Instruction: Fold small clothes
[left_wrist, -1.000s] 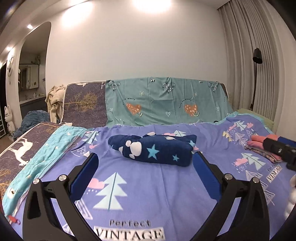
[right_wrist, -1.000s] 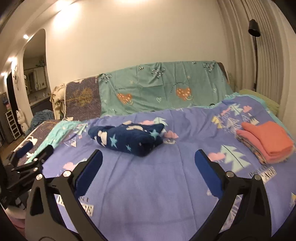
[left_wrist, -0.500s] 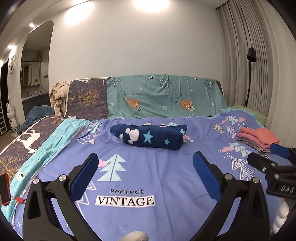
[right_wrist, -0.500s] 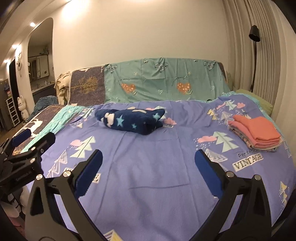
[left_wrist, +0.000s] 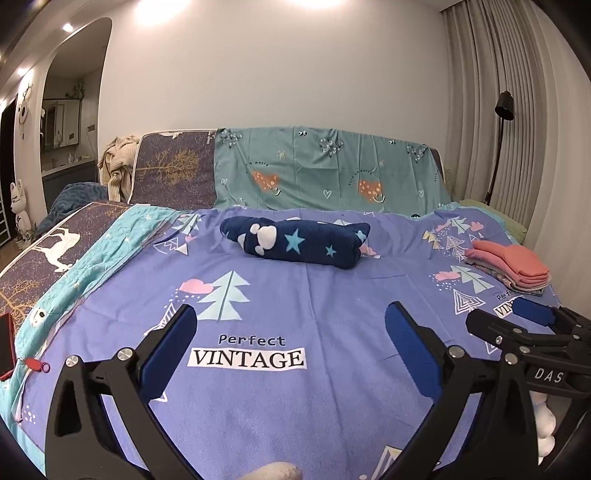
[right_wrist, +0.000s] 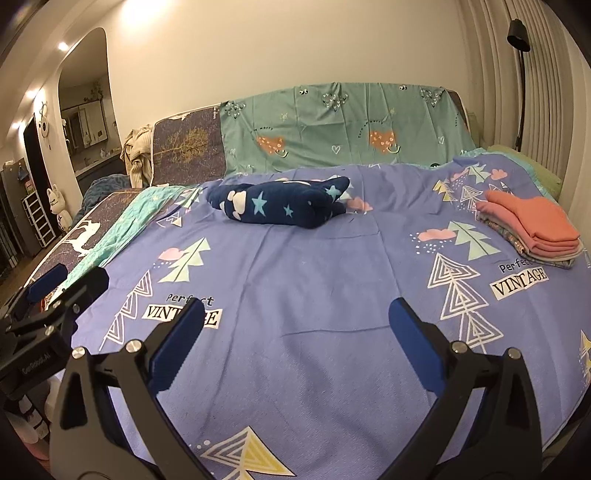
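Observation:
A folded navy garment with stars (left_wrist: 295, 245) lies on the purple bed sheet (left_wrist: 280, 398) far ahead of both grippers; it also shows in the right wrist view (right_wrist: 280, 206). A stack of folded salmon-pink clothes (left_wrist: 513, 267) sits at the right side of the bed, also seen in the right wrist view (right_wrist: 535, 225). My left gripper (left_wrist: 290, 332) is open and empty above the near part of the sheet. My right gripper (right_wrist: 295, 325) is open and empty too, beside it.
A teal sheet (left_wrist: 325, 177) drapes the headboard. A teal quilt (left_wrist: 96, 258) and a dark deer-print cover (left_wrist: 44, 254) lie at the left. A red phone (left_wrist: 5, 345) rests at the left edge. A floor lamp (left_wrist: 502, 110) and curtains stand right.
Both grippers have pulled back from the navy garment toward the near edge of the bed. The garment and the pink stack lie where they were, now farther away.

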